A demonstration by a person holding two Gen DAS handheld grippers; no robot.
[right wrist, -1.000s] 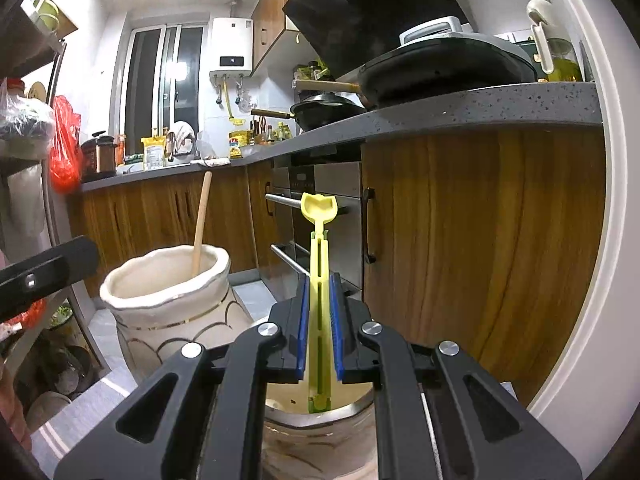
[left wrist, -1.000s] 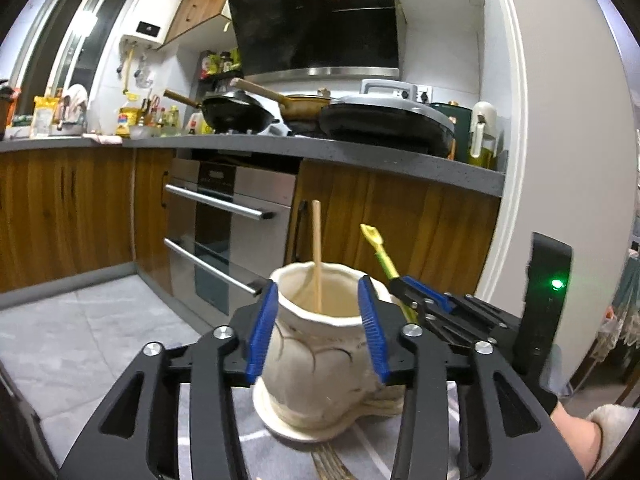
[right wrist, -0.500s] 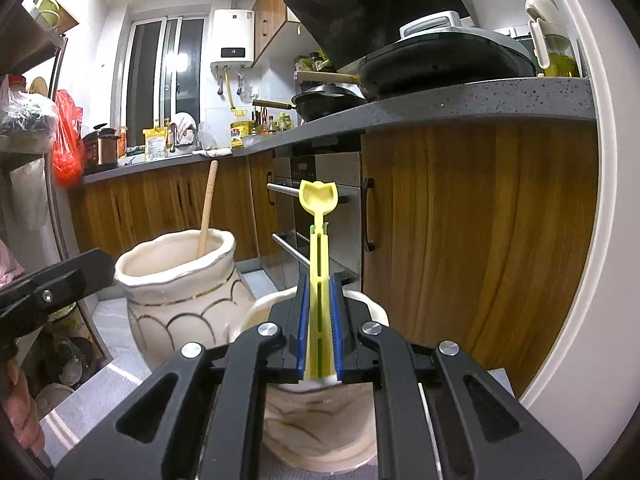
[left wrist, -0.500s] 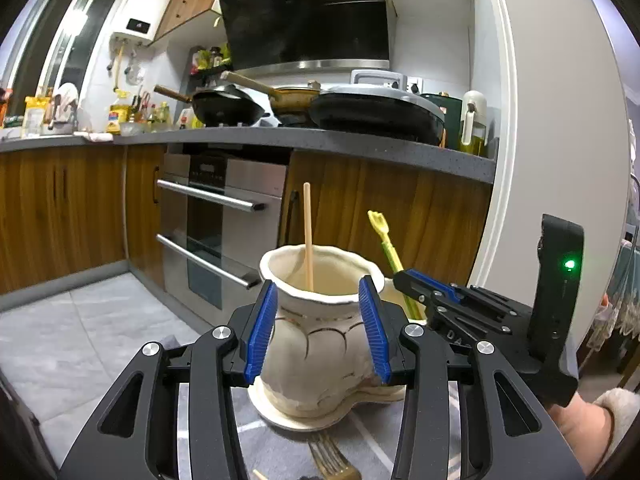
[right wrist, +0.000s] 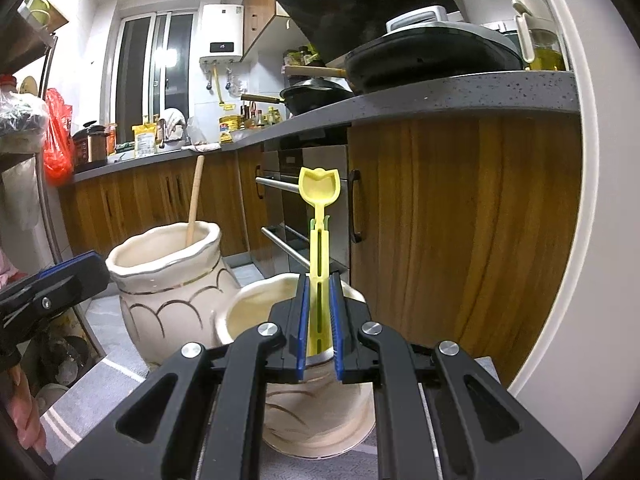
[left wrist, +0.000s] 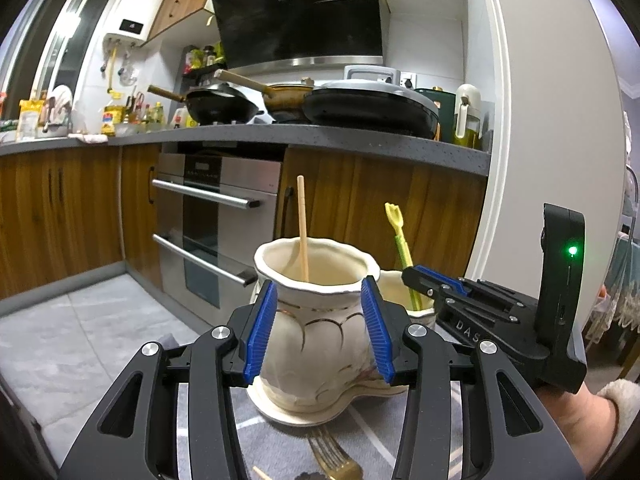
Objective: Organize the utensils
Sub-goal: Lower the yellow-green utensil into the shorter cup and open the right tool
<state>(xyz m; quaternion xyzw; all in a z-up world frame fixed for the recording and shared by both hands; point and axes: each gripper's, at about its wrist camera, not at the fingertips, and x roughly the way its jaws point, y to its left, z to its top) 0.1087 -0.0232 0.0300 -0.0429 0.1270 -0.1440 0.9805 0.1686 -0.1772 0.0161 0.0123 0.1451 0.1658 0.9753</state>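
Note:
A tall cream ceramic jar [left wrist: 320, 336] with gold lines holds a wooden chopstick [left wrist: 303, 228]; it also shows in the right wrist view [right wrist: 168, 284]. My left gripper [left wrist: 318, 328] is open, its blue pads on either side of this jar. A shorter cream jar [right wrist: 320, 392] stands next to it. My right gripper [right wrist: 319, 328] has its pads slightly apart around a yellow plastic spoon [right wrist: 319, 240], which stands upright with its lower end inside the short jar. The spoon also shows in the left wrist view [left wrist: 400, 240].
A metal fork [left wrist: 332, 452] lies on the grey striped mat [left wrist: 280, 440] in front of the jars. Wooden cabinets [right wrist: 460, 220] and an oven [left wrist: 212, 224] stand behind. A white wall edge [right wrist: 560, 240] is close on the right.
The right gripper has lowered the yellow spoon into the short jar and its pads have parted a little. The left gripper has backed off slightly from the tall jar, showing the fork.

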